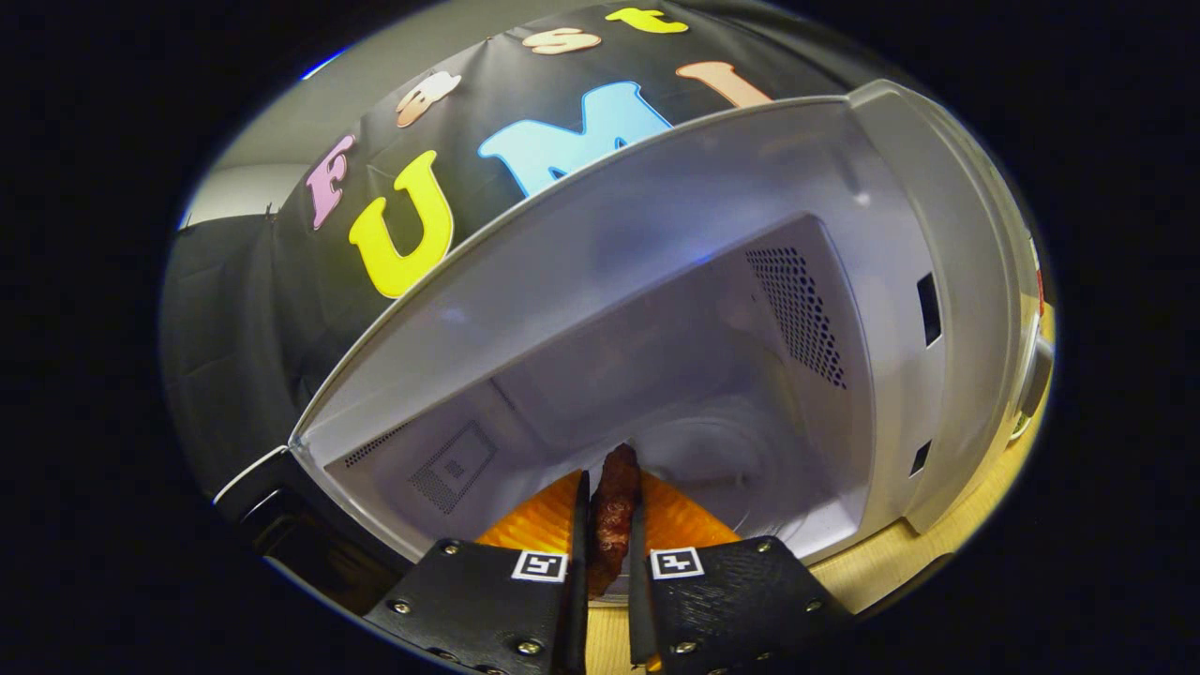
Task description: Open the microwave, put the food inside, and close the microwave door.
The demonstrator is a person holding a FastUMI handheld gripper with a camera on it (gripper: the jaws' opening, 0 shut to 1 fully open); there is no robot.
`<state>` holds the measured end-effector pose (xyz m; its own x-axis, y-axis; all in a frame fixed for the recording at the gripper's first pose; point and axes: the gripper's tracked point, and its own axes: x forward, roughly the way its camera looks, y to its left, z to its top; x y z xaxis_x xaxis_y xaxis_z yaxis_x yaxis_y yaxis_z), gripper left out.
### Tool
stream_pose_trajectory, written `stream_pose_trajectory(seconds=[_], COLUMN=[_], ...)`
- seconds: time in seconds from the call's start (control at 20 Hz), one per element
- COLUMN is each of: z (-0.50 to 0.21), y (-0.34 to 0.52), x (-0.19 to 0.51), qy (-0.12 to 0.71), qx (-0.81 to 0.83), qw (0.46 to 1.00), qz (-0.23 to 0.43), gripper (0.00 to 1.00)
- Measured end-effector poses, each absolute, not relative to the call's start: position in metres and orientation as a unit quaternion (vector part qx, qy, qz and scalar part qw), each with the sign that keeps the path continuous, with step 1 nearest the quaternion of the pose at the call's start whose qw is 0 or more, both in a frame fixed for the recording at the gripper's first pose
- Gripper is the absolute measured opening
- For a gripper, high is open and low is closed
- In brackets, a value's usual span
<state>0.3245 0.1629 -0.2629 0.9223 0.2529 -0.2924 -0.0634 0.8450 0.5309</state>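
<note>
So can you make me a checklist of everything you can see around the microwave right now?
Surface: light wooden tabletop under the microwave.
Microwave: microwave stands open, white cavity facing the tool; perforated vent on its right inner wall.
Door: a dark edge at the cavity's left may be the swung-open door; cannot tell.
Food: brown sausage-like piece held between the fingers, its far end poking into the cavity opening.
Tool: tool shut on the food, at the cavity's front edge.
Orange pieces: orange surface beside the fingers; cannot tell what it is.
Clutter: nothing seen.
Cables: nothing seen.
Surroundings: black cloth booth wall behind the microwave.
</note>
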Motion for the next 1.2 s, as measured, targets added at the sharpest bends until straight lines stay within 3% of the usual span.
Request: stream_pose_trajectory(seconds=[0.2, 0.3, 0.55, 0.85, 1.2], z=[-0.27, -0.279, -0.284, -0.246, -0.184], y=[0.151, 0.136, 0.136, 0.138, 0.158], x=[0.344, 0.344, 0.33, 0.316, 0.236], qy=[0.159, 0.172, 0.164, 0.133, 0.122], qx=[0.257, 0.228, 0.098, 0.077, 0.068], qw=[0.951, 0.958, 0.981, 0.987, 0.986], qz=[0.059, 0.027, 0.026, 0.047, 0.088], gripper=[0.18, 0.26, 1.0, 1.0, 1.0])
